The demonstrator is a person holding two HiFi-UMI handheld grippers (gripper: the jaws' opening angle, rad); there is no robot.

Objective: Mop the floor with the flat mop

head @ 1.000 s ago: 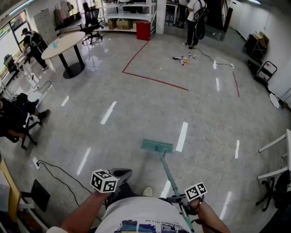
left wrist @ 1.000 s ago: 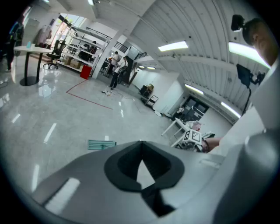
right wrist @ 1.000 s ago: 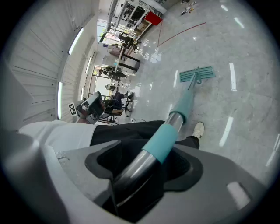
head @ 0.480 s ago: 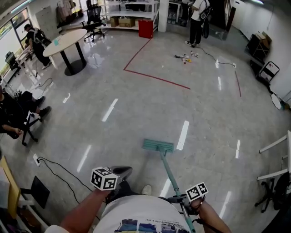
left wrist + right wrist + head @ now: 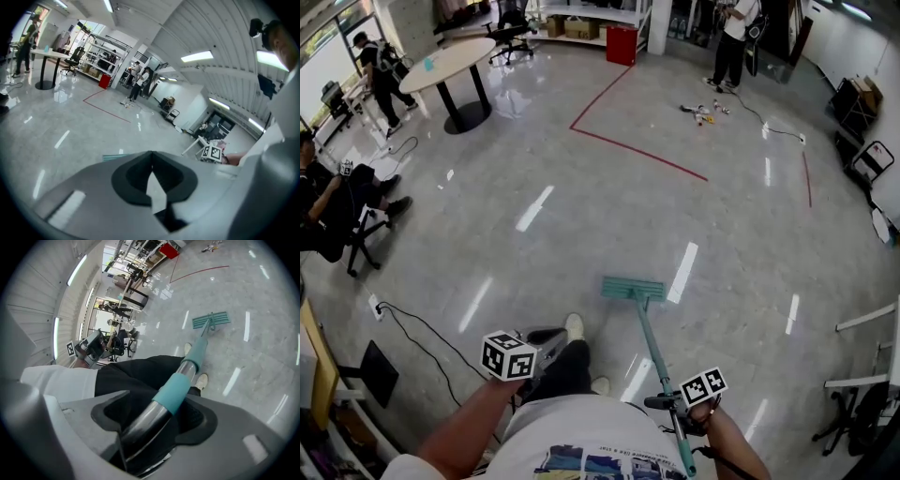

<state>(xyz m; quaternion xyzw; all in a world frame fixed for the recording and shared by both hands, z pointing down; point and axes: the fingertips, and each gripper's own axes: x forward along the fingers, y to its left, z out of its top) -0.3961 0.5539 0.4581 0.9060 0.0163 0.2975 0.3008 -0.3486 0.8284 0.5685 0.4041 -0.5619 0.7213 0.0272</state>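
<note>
The right gripper (image 5: pixel 154 425) has its jaws squeezed tight on the handle (image 5: pixel 654 349) of the flat mop (image 5: pixel 633 289). The left gripper (image 5: pixel 151 174) has its jaws pressed together with nothing in them, and it is not touching the mop. The mop's flat head lies on the floor (image 5: pixel 581 206), just past the person's shoe (image 5: pixel 574 327) and well apart from both grippers. The long handle runs from the head back and up to the right gripper, so the head is ahead of those jaws. To mop, I think the right gripper must push and pull along the handle's line.
</note>
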